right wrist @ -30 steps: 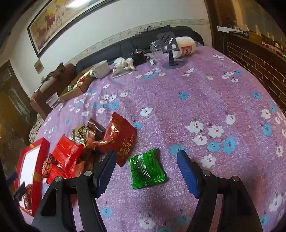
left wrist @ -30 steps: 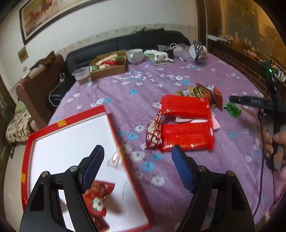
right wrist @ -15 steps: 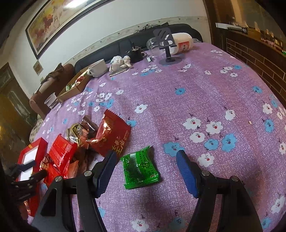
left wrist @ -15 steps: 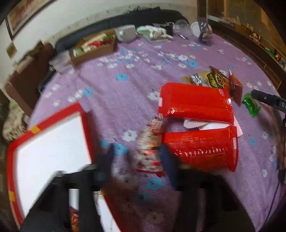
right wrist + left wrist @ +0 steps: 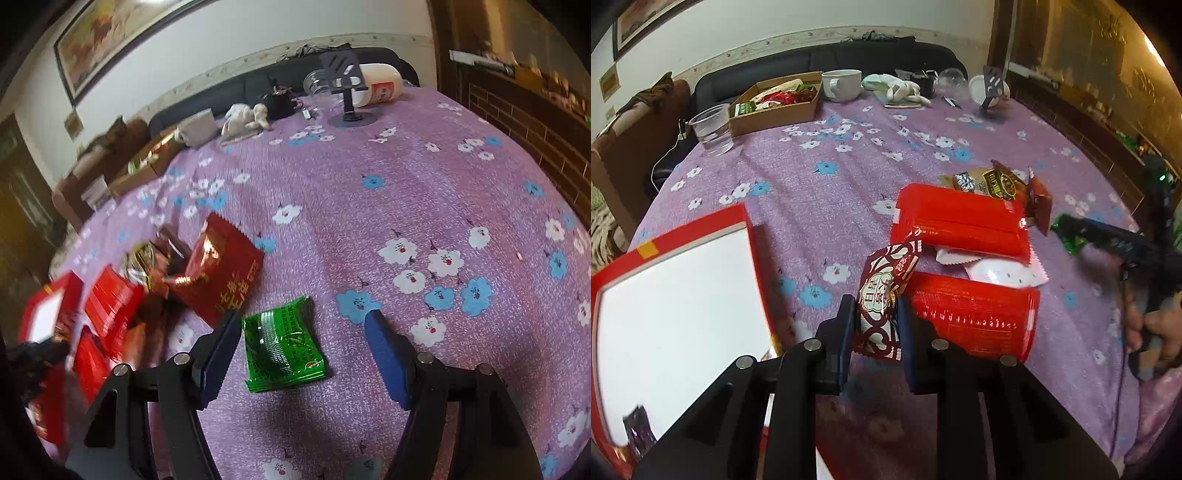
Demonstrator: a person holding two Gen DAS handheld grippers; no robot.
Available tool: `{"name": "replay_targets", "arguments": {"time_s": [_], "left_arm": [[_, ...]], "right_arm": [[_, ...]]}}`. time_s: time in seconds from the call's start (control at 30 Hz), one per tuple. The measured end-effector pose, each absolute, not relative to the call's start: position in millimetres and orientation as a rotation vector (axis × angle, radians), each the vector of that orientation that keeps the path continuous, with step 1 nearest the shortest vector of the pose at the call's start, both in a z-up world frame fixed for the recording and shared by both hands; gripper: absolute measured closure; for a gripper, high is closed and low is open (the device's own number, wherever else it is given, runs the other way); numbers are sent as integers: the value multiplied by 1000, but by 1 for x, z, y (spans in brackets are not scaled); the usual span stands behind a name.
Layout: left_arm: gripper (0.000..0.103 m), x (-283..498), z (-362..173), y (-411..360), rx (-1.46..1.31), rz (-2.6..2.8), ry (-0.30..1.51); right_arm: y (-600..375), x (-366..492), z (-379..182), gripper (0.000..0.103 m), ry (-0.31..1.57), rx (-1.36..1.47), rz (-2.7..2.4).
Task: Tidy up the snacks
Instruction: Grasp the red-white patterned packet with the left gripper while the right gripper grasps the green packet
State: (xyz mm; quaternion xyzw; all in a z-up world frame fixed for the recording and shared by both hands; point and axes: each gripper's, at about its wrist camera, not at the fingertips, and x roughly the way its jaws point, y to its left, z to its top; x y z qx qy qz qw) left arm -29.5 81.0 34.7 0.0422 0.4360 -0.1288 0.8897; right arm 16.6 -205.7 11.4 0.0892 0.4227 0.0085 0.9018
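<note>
My left gripper [image 5: 877, 314] is shut on a small red-and-white patterned snack packet [image 5: 882, 295], just right of the red-rimmed white tray [image 5: 750, 236]. Two long red packs [image 5: 960, 221] [image 5: 975, 317] lie right of it, with a brown-gold packet [image 5: 993, 181] behind. My right gripper [image 5: 303, 343] is open, its jaws on either side of a green packet [image 5: 282, 345] that lies flat on the cloth. A red packet with gold writing [image 5: 221, 273] lies to its left.
At the far side stand a cardboard box of snacks [image 5: 775, 103], a clear plastic cup [image 5: 713, 127], a white mug [image 5: 842, 85], a phone stand [image 5: 347, 92] and a white bottle [image 5: 380, 83]. A dark wrapper [image 5: 639, 435] lies in the tray's near corner.
My left gripper moved right off the tray to the snack pile and shut on the patterned packet. My right gripper stayed open over the green packet and moved slightly closer.
</note>
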Motion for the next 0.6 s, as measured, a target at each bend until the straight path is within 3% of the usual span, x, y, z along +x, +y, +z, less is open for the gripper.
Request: {"name": "replay_targets", "arguments": {"time_s": [0.17, 0.23, 0.27, 0.6], "left_arm": [[83, -45, 35, 90, 47, -293, 902], [83, -49, 35, 93, 29, -293, 906], [83, -51, 36, 94, 16, -299, 908], [83, -78, 48, 103, -46, -327, 889]], "right_arm": [[-190, 16, 8, 34, 883, 77, -5], [-188, 15, 8, 58, 887, 24, -57], [-188, 15, 9, 62, 884, 8, -72], [-187, 8, 11, 71, 879, -20, -109]]}}
